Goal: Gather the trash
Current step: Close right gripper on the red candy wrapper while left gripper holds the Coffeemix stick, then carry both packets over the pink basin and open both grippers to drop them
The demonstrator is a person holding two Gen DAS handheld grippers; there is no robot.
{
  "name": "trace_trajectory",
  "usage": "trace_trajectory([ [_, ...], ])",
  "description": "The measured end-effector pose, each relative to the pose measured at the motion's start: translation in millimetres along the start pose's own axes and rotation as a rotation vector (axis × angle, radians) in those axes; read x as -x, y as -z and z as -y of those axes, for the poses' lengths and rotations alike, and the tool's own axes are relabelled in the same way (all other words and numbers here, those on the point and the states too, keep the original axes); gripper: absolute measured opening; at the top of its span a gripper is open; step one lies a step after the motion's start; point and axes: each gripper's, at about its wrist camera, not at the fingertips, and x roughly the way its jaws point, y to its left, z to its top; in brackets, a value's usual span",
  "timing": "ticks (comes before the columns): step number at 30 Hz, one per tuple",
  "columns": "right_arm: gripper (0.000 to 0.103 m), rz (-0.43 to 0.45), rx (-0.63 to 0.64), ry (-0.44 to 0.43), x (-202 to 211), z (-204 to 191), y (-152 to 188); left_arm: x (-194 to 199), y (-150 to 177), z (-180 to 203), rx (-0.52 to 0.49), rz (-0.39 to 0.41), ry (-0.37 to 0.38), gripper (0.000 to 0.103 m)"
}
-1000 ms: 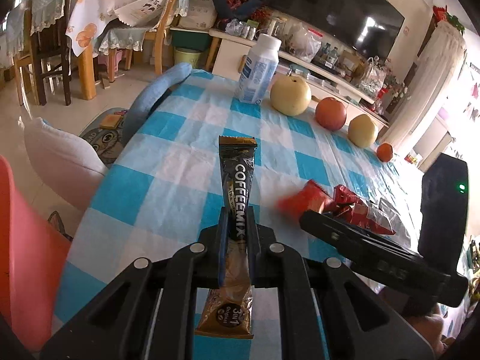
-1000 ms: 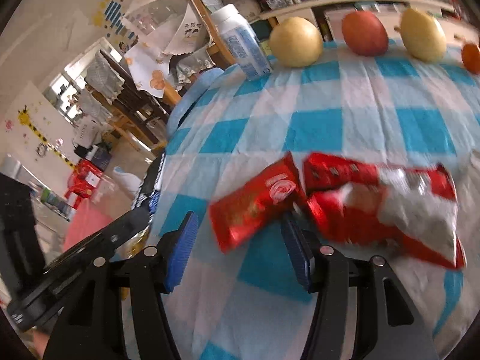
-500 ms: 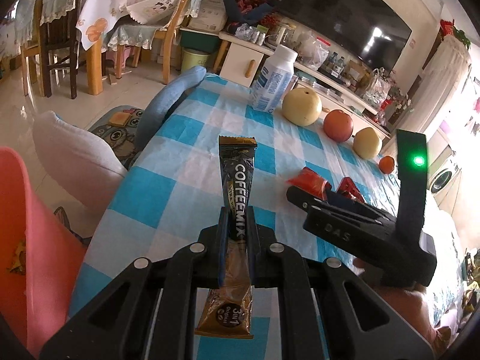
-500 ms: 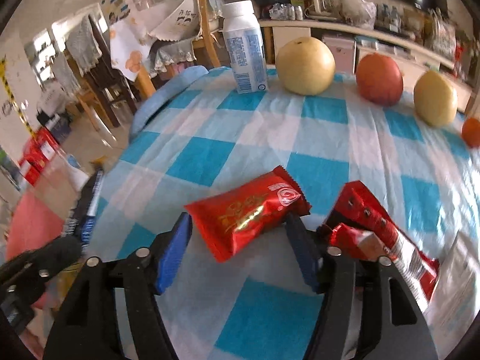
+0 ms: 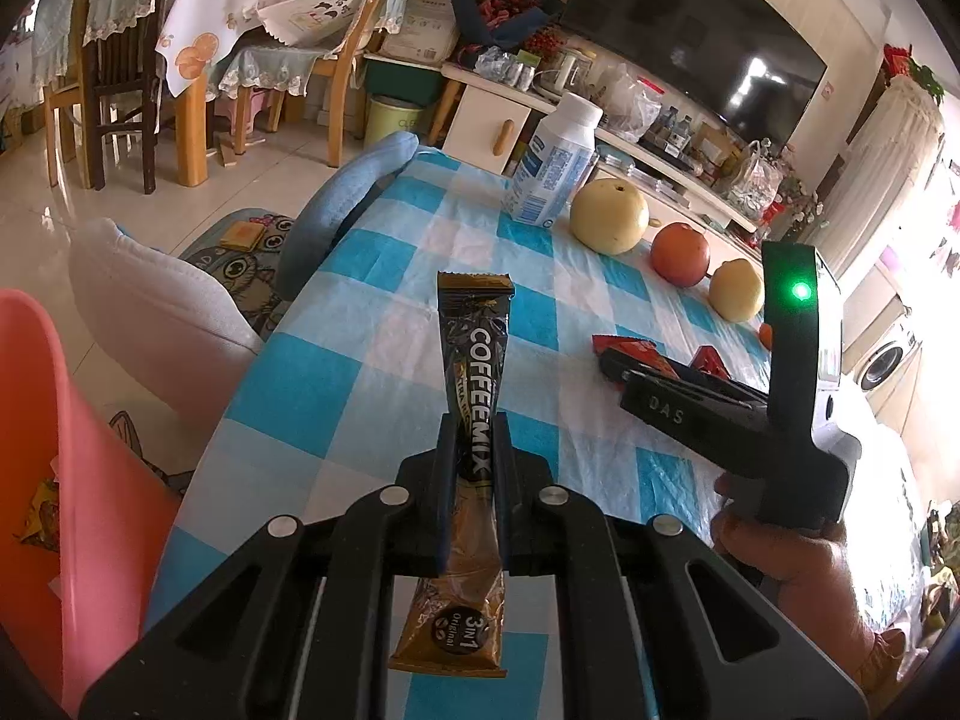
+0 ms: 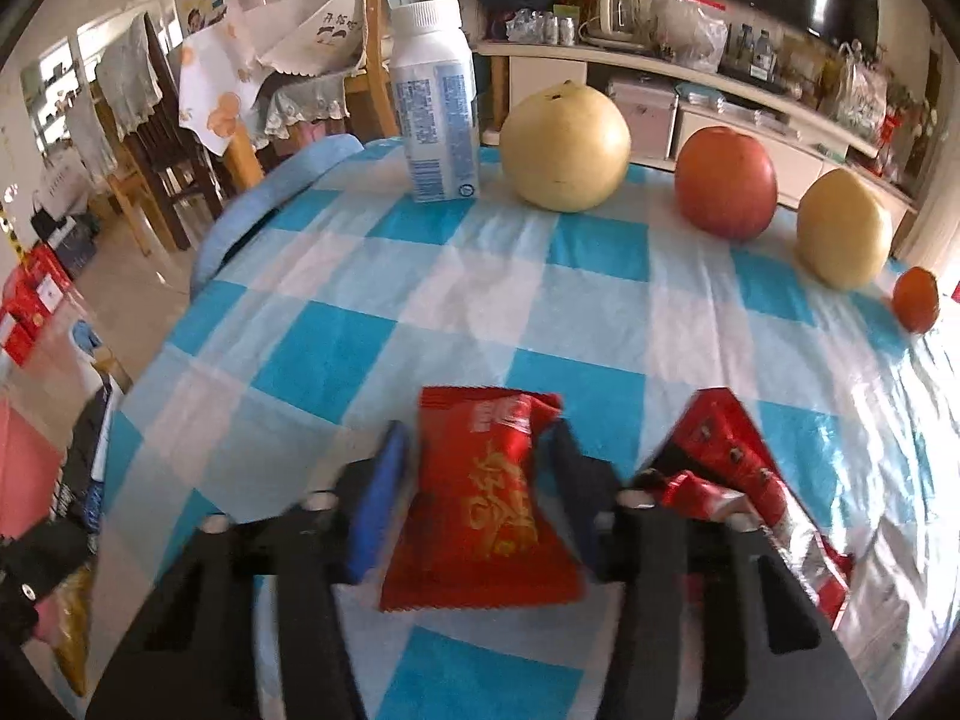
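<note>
Left wrist view: the left tool (image 5: 474,456), at lower centre of the frame, is pressed together on a brown "COFFEEMIX" sachet (image 5: 474,372), which stands upright between its fingers (image 5: 447,462), one end projecting above them and the other hanging below. Beneath it lies the surface (image 5: 384,360), covered with a blue-and-white checked cloth. A pink bin (image 5: 54,480) occupies the lower left edge of the frame, with a wrapper scrap inside. At right the right tool (image 5: 624,360), held by a hand (image 5: 792,564), reaches toward red wrappers.

Right wrist view: the right tool (image 6: 480,462), at lower centre, has its fingers (image 6: 384,480) on either side of a red snack packet (image 6: 486,504); both touch the packet's sides, so it is pinched, though motion blur softens the contact. A further group of red wrappers (image 6: 738,480) lies on the surface just right of the tool.

Along the upper part of this frame, from left to right, stand a white bottle (image 6: 438,114), a yellow pear (image 6: 564,144), a red apple (image 6: 726,183), a second pear (image 6: 840,240) and a small orange fruit (image 6: 915,299).
</note>
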Motion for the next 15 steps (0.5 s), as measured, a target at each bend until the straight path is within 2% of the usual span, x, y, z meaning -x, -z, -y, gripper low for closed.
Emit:
trace_trajectory([
  [7,0.038,0.010,0.056,-0.005,6.6,-6.3,6.5,1.2,-0.7,-0.7,-0.005,0.003,-0.004,0.013],
  [15,0.037,0.042,0.091,-0.028,24.5,-13.5,20.8,7.1,-2.8,0.3,-0.016,0.012,-0.006,0.013],
])
